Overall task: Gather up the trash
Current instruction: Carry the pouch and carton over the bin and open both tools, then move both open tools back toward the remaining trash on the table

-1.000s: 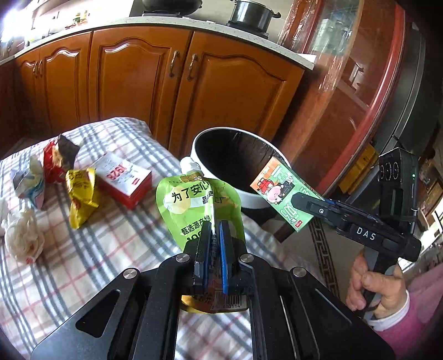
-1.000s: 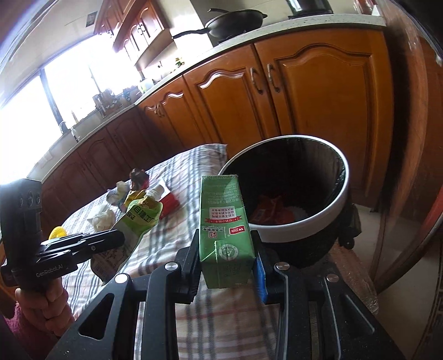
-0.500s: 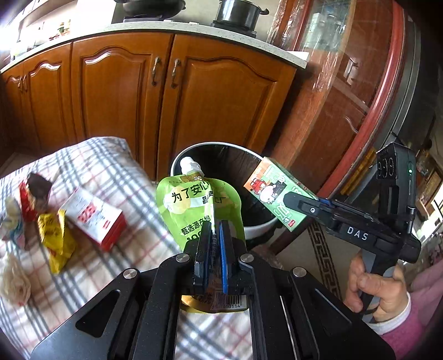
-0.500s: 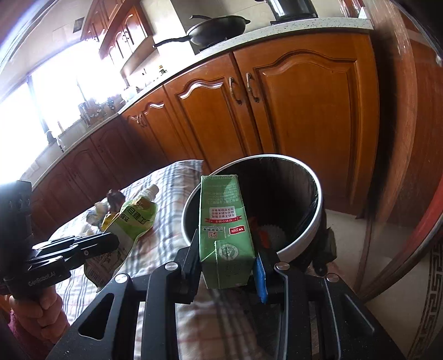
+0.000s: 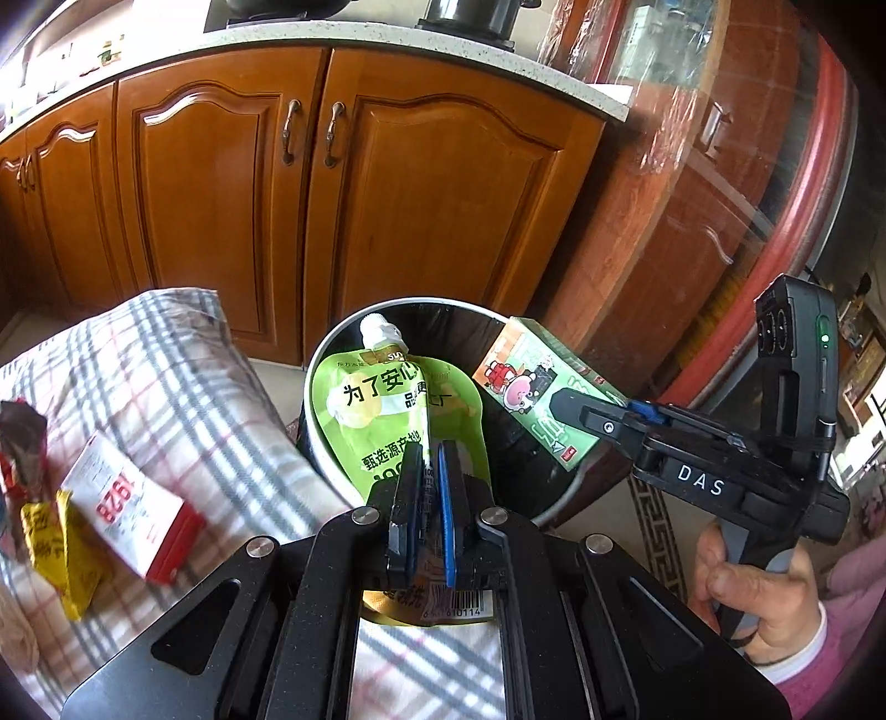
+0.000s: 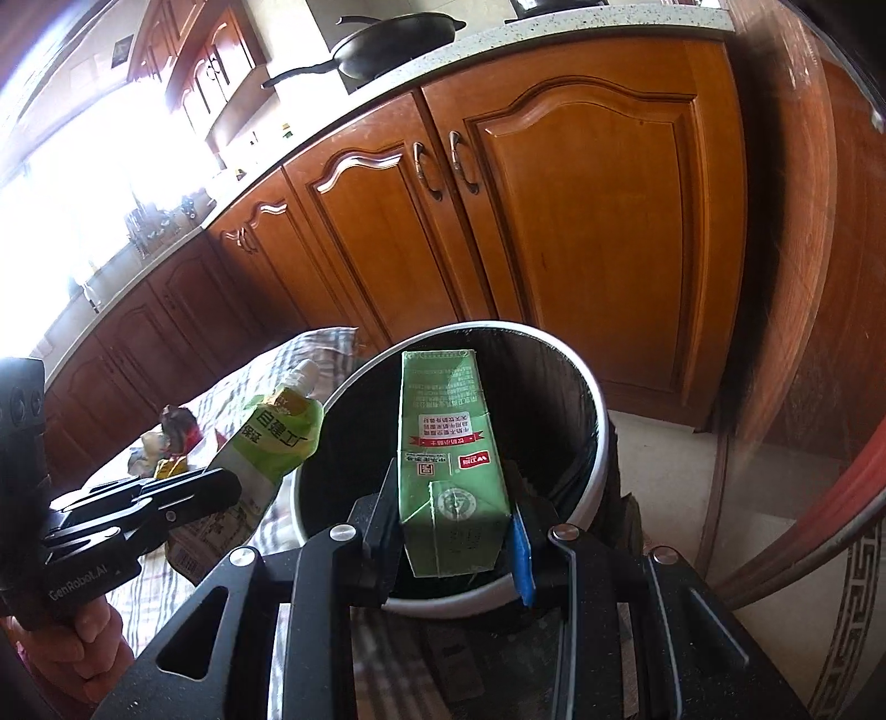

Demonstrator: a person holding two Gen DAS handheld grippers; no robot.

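Overhead, two hand-held grippers are each holding a piece of trash above a round trash bin [image 5: 332, 354] with a white rim and a dark inside. The left gripper [image 5: 426, 459] is pinching a green spouted drink pouch [image 5: 398, 410] near its lower end, fingers pressed tight on the foil; the pouch is standing upright with its white spout [image 5: 379, 332] at the top, hanging over the near left part of the bin's opening. The right gripper [image 6: 454, 498] is clamping a green drink carton [image 6: 448, 443] between its two fingers, and the carton is pointing away from the camera over the middle of the bin's mouth [image 6: 581, 387]. In the left wrist view the same carton [image 5: 531, 387] is showing a cartoon picture and is hovering over the bin's right rim. The bin is sitting just beside a table covered with a plaid cloth [image 5: 166, 376]. On that cloth, well to the left, a white and red box [image 5: 127, 509], a yellow wrapper [image 5: 61, 548] and a red and dark wrapper [image 5: 16, 437] are lying close together. Wooden kitchen cabinets [image 5: 277, 194] are standing behind the bin, and a black frying pan [image 6: 387, 44] is resting on the counter above them.
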